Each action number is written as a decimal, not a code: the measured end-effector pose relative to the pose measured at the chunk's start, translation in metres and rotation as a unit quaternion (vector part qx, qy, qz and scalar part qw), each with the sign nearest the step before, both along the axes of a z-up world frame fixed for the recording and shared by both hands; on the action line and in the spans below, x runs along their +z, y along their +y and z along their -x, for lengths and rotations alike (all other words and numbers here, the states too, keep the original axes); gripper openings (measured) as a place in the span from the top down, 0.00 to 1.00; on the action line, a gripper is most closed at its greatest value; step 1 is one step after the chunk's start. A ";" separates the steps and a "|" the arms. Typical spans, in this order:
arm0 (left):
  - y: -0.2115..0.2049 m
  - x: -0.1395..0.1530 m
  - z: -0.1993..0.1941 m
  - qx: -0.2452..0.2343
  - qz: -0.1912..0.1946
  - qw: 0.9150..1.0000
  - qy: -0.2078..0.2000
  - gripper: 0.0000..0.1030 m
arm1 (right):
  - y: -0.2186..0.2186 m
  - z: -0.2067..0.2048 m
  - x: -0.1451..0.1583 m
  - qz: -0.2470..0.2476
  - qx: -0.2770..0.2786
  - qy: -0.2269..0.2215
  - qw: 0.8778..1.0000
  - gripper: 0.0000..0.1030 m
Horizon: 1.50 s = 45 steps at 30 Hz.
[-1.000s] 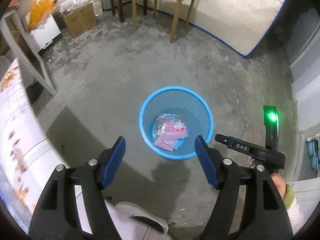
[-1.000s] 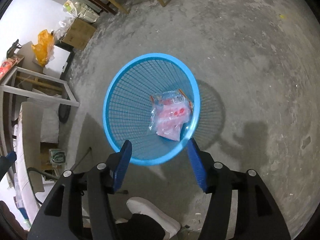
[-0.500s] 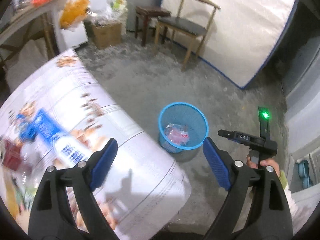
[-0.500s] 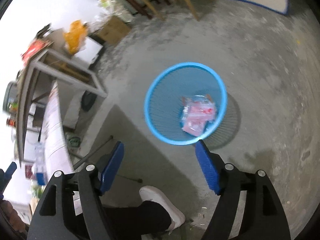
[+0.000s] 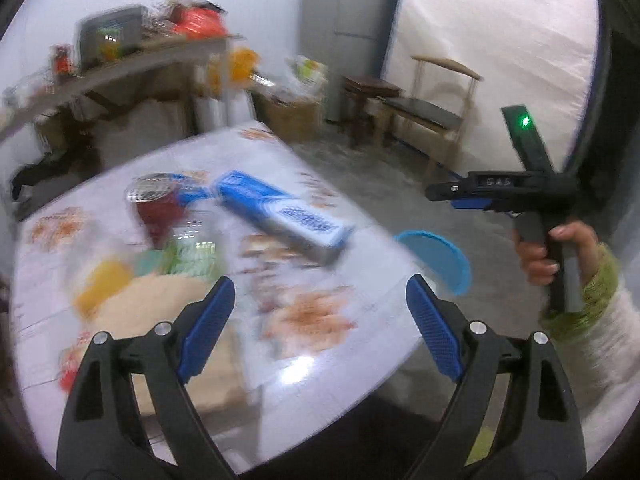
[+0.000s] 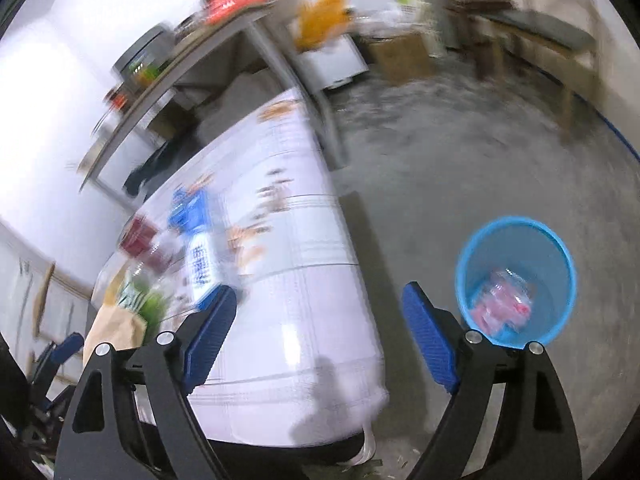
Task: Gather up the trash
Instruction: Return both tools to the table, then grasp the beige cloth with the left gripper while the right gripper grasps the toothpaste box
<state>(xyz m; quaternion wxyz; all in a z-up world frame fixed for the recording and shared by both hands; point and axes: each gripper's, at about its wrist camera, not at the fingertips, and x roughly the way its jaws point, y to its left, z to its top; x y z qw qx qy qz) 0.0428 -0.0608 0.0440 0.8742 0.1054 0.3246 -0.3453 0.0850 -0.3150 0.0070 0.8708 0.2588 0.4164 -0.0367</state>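
Both views are blurred by motion. My left gripper [image 5: 320, 308] stands open over a white patterned table [image 5: 320, 344], nothing between its blue pads. On the table lie a blue-and-white box [image 5: 280, 210], a red-filled clear cup [image 5: 158, 204], a green packet [image 5: 192, 256] and a yellow item [image 5: 102, 284]. My right gripper [image 6: 318, 320] is opening, empty, above the table's near end [image 6: 320, 320]. The blue mesh bin [image 6: 516, 280] holds pink plastic bags [image 6: 504, 304] on the floor at the right. The same right gripper [image 5: 440, 192] also shows from the side, held by a hand [image 5: 548, 252].
A grey shelf table [image 5: 120, 68] with clutter stands behind. A cardboard box [image 5: 288, 114], a dark stool [image 5: 370, 88] and a wooden chair [image 5: 436, 108] line the far wall beside a white mattress [image 5: 500, 40]. Bare concrete floor [image 6: 460, 160] surrounds the bin. A brown paper bag [image 6: 116, 324] lies on the table.
Both grippers have risen and swung left from above the bin to the table. Their jaws stand wider than before. The bin now sits at the right, the pink bags still inside.
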 end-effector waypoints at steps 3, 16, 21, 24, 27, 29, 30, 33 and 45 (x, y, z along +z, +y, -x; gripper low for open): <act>0.027 -0.003 -0.001 0.063 -0.025 0.996 -0.058 0.18 | 0.032 -0.027 0.003 0.007 0.041 0.002 0.999 0.19; 0.072 -0.039 -0.057 0.140 -0.069 0.988 -0.021 0.23 | 0.100 -0.119 -0.016 0.038 0.115 0.042 0.992 0.19; 0.081 -0.042 -0.057 0.145 -0.048 0.988 0.002 0.42 | 0.117 -0.144 -0.028 0.077 0.139 0.076 0.984 0.19; 0.084 -0.042 -0.056 0.145 -0.035 0.989 0.010 0.56 | 0.122 -0.147 -0.032 0.089 0.145 0.083 0.982 0.25; 0.085 -0.041 -0.052 0.140 -0.026 0.990 0.013 0.67 | 0.127 -0.148 -0.035 0.109 0.145 0.092 0.979 0.33; 0.084 -0.040 -0.050 0.137 -0.025 0.990 0.013 0.74 | 0.128 -0.146 -0.036 0.113 0.145 0.095 0.978 0.38; 0.084 -0.040 -0.049 0.135 -0.024 0.990 0.013 0.77 | 0.129 -0.145 -0.036 0.112 0.144 0.097 0.978 0.42; 0.083 -0.040 -0.045 0.133 -0.022 0.991 0.012 0.86 | 0.126 -0.144 -0.039 0.106 0.141 0.102 0.979 0.50; 0.094 -0.024 -0.038 0.138 0.006 0.990 -0.002 0.98 | 0.112 -0.106 -0.035 0.068 0.108 0.097 0.987 0.52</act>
